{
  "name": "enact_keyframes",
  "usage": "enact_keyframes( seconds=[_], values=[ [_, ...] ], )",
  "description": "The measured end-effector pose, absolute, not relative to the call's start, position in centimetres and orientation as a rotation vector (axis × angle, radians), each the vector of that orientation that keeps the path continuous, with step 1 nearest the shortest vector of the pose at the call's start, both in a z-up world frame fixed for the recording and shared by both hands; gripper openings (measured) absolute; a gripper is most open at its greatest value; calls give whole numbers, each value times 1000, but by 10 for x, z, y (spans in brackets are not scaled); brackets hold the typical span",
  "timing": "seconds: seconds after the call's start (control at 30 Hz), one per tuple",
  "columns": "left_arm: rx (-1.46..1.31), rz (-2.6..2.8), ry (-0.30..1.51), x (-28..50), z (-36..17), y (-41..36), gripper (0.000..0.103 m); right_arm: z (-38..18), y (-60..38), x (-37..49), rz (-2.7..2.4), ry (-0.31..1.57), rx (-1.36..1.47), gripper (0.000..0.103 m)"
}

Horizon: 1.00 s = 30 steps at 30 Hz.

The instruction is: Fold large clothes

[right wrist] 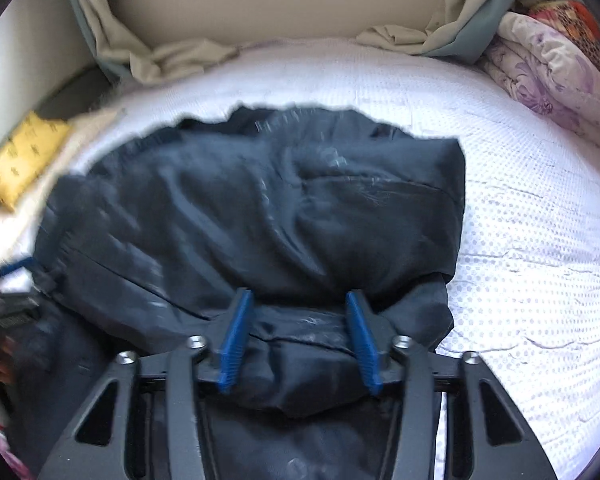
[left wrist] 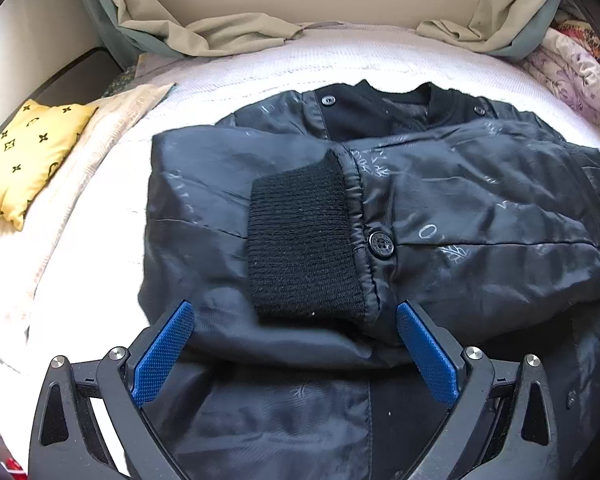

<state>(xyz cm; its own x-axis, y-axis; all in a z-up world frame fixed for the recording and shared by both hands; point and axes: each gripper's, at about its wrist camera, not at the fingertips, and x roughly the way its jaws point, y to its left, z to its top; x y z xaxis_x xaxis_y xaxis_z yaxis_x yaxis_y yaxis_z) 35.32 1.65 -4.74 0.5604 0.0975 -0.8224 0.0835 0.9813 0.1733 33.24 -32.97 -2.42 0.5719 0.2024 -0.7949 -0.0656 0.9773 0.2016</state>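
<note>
A black padded jacket (left wrist: 480, 200) lies front up on the white bed cover (left wrist: 260, 72), collar (left wrist: 380, 108) toward the far side. One sleeve is folded across the chest and ends in a black ribbed cuff (left wrist: 304, 240) beside a dark button (left wrist: 381, 243). My left gripper (left wrist: 296, 306) hovers open and wide over the jacket's near part, the cuff's edge lying between its blue pads (left wrist: 164, 352). In the blurred right wrist view, my right gripper (right wrist: 299, 294) straddles a bunched fold of the jacket (right wrist: 260, 200) at its right side. The fabric sits between the blue pads (right wrist: 236, 340) without a clear pinch.
A yellow patterned pillow (left wrist: 28, 152) lies at the far left on a cream cloth. Beige and grey curtains (left wrist: 204, 36) bunch along the bed's far edge. A folded floral quilt (right wrist: 552, 76) sits at the far right. Bare white cover (right wrist: 532, 260) stretches right of the jacket.
</note>
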Motion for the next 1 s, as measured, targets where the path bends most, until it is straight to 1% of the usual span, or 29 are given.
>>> enact_keyframes(
  seconds=[0.17,0.43,0.63,0.83,0.97,1.0],
  values=[
    [210,4,962,342,-37,21,103,1,-347,321,168,919,247,55],
    [186,-29,951,321,-16,43,103,0,-358,299,117,965,203,55],
    [72,-52,960,295,5,79,103,15,-364,278,182,979,228,59],
    [-2,-88,1066,262,0,115,103,18,-377,256,208,1037,252,60],
    [-38,-107,1146,236,-7,144,102,12,-395,228,234,1118,348,60],
    [-57,-120,1173,230,-11,152,101,11,-396,222,238,1129,357,60]
  ],
)
